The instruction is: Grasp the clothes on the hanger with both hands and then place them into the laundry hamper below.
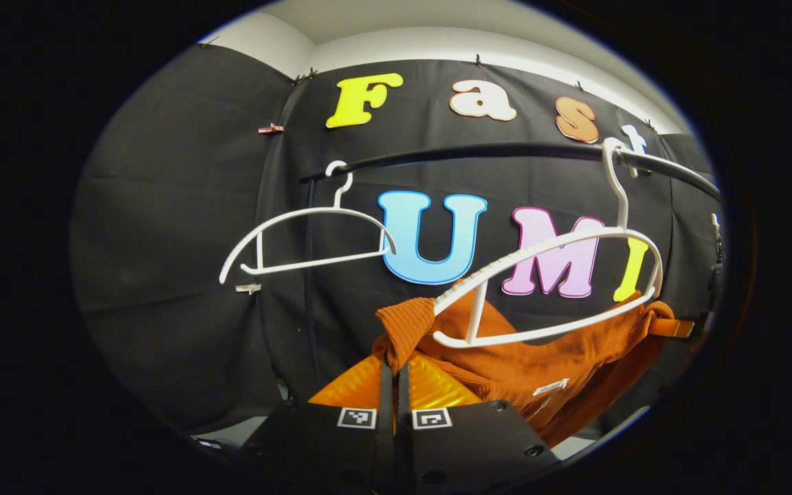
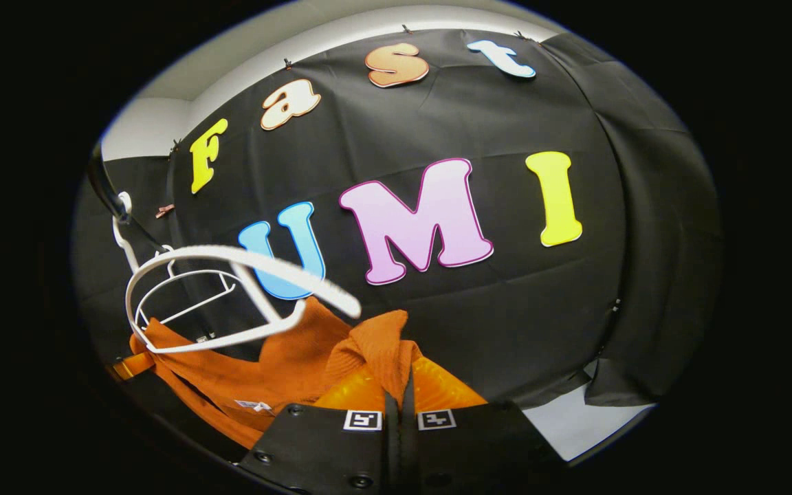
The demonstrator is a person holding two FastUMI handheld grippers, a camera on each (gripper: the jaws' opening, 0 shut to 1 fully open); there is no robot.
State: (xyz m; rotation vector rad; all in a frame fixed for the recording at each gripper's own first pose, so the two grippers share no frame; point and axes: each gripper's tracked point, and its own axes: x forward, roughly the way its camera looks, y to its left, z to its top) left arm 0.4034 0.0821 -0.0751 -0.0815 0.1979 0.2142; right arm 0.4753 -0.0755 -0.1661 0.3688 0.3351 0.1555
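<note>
An orange knit garment [image 1: 540, 371] hangs stretched between my two grippers. Its top edge lies just behind the lower bar of a white hanger [image 1: 554, 240] that hooks on the black rail [image 1: 471, 152]. My left gripper [image 1: 394, 375] is shut on a bunched corner of the knit. At the cloth's far end, the right gripper [image 1: 678, 328] holds the other corner. In the right gripper view, my right gripper [image 2: 401, 385] is shut on a folded corner of the garment [image 2: 286, 371]. There the hanger [image 2: 231, 258] tilts at the left, with the left gripper [image 2: 124, 368] beyond it.
A second, bare white hanger [image 1: 306, 240] hangs farther left on the rail. Black cloth walls close in behind and on both sides. A strip of pale floor [image 2: 575, 426] shows under the cloth's hem at the lower right.
</note>
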